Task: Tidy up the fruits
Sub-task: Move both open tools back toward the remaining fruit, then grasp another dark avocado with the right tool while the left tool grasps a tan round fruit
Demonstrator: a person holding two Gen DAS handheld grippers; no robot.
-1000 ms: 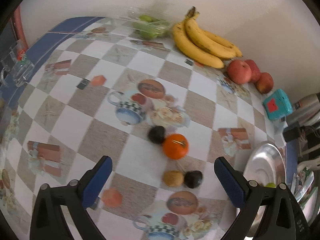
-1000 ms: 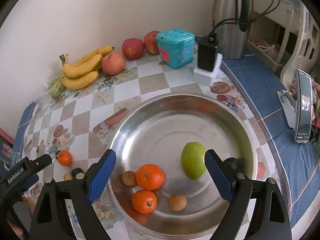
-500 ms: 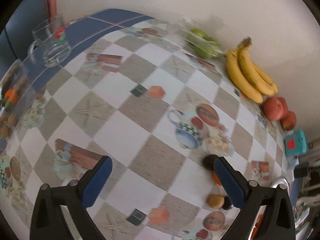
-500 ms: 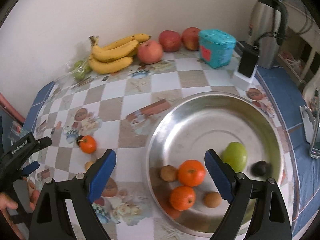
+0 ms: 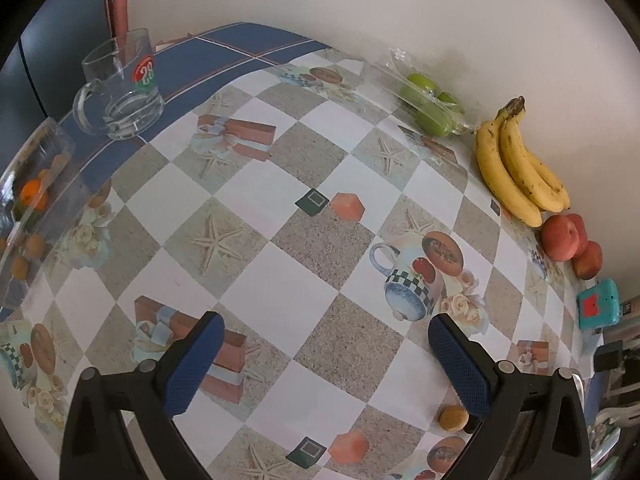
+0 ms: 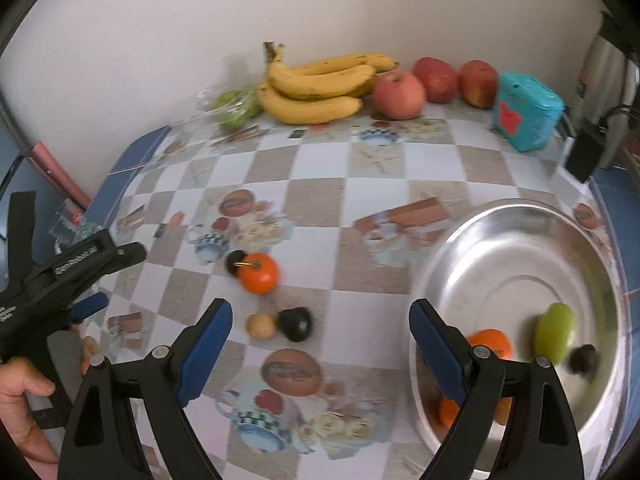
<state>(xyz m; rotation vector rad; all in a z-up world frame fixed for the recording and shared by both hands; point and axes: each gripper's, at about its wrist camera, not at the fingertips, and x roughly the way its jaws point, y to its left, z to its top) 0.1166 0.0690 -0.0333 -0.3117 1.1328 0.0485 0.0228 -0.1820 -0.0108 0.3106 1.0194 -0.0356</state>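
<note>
Loose on the checked tablecloth lie an orange, a dark fruit touching it, a tan fruit and another dark fruit. My right gripper hovers open just right of that lower pair, with nothing between its pads. The steel bowl on the right holds a green fruit, oranges and a dark fruit. My left gripper is open over bare cloth. The tan fruit peeks out by its right finger. A hand holds the left gripper.
Bananas, red apples, bagged green fruit and a teal box line the back wall. A black charger stands behind the bowl. A glass mug and a glass bowl with fruit sit far left.
The right gripper has moved left from above the steel bowl to beside the loose fruit. The left gripper has swung left, away from that fruit and toward the glass mug. Both stayed open.
</note>
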